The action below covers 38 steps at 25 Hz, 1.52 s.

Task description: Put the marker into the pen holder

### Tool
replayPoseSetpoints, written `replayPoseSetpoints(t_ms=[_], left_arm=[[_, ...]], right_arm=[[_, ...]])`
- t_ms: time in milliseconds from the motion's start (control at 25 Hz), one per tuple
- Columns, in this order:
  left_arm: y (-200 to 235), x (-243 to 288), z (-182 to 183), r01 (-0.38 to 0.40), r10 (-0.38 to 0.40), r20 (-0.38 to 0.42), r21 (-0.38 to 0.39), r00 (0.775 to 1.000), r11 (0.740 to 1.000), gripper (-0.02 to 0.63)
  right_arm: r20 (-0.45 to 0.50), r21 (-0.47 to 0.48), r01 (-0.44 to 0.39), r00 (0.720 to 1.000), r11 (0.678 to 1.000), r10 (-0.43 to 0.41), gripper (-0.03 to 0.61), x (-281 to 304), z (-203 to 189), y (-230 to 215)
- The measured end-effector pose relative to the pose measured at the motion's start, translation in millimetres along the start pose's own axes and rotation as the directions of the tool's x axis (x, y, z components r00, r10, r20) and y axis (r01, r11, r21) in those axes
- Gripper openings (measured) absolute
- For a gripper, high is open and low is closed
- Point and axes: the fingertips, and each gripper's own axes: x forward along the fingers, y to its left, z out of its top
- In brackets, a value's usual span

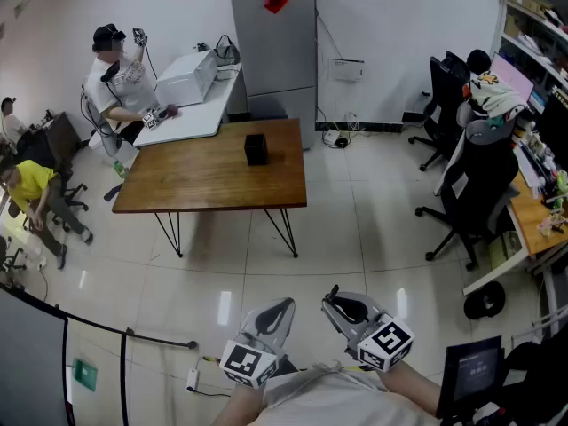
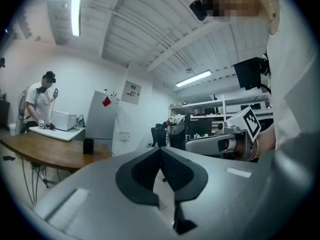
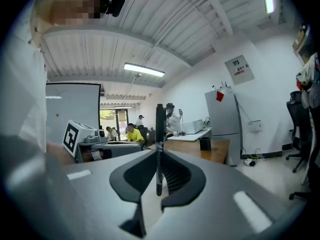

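Currently the marker stands upright, clamped between the fingers of the right gripper, well apart from the wooden counter. The black pen holder sits on that counter, near its far edge. The left gripper is beside the right one, its fingers closed together on nothing.

Two hand-held grippers are showing: the left hand-held gripper and the right hand-held gripper. One marker and one pen holder are appearing. Two tabletops are standing, a wooden tabletop and a white tabletop. One grey cabinet is rising behind them. Three people are appearing: a standing person, a person in yellow and a person at the far left. Two office chairs are standing.
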Motion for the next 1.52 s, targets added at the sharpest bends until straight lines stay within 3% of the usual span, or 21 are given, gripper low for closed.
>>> replayPoseSetpoints(t_ms=[280,480,1080,1520], left_arm=[[30.9,-0.4,-10.3,-0.026,0.026,0.002,-0.023,1.0,0.999,0.017],[63.8,19.0,-15.0,-0.003,0.003,-0.02,-0.028,1.0,1.0,0.017],[294.4,82.5,43.7,0.083,-0.083,0.02,-0.003,0.996,0.997,0.017],[378.2,121.8,37.6,0.076,-0.076,-0.017,-0.029,0.997,0.997,0.017]], right_arm=[[-0.011,0.012,-0.012,1.0,1.0,0.012,0.035,22.7,-3.2,-2.7],[-0.022,0.018,0.006,1.0,1.0,-0.006,0.035,56.1,-7.3,-19.9],[0.015,-0.015,0.103,0.995,0.995,-0.102,0.035,279.0,48.7,-87.7],[-0.04,0.004,0.108,0.993,0.994,-0.108,0.035,359.4,49.5,-133.2]])
